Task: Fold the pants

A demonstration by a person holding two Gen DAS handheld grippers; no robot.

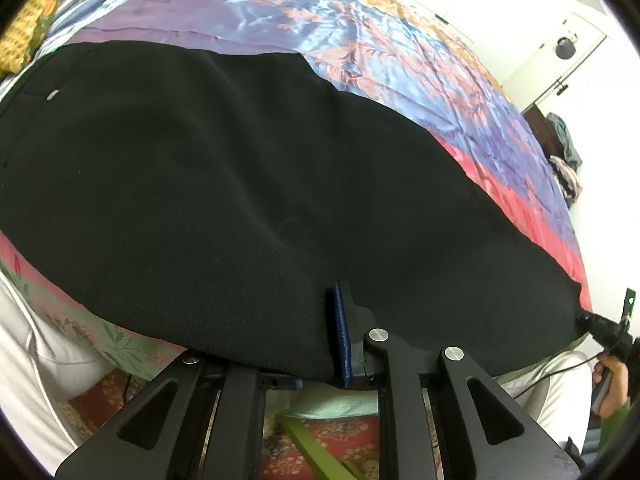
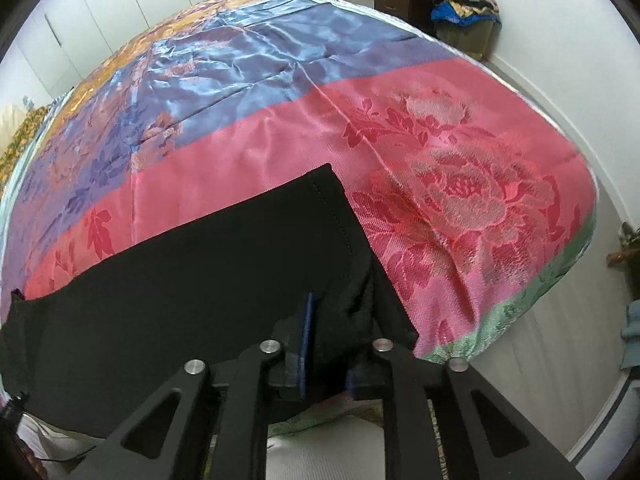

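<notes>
— Two grippers sit at the near edge of the black pants, which lie flat on the bedspread. What grip does each have?

— The left gripper has its jaws nearly closed with the pants' edge between them; the right gripper pinches bunched cloth by the hem (pads barely apart).

— And the fold?

— Probably best lifted evenly, both hands level, so the leg carries over without skewing.

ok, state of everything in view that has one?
black pants: spread flat on the bedspread, near edge pinched by both grippers
left gripper: shut on black pants
right gripper: jaws slightly apart, black pants bunched between them
bedspread: spread over bed, lightly wrinkled
</notes>
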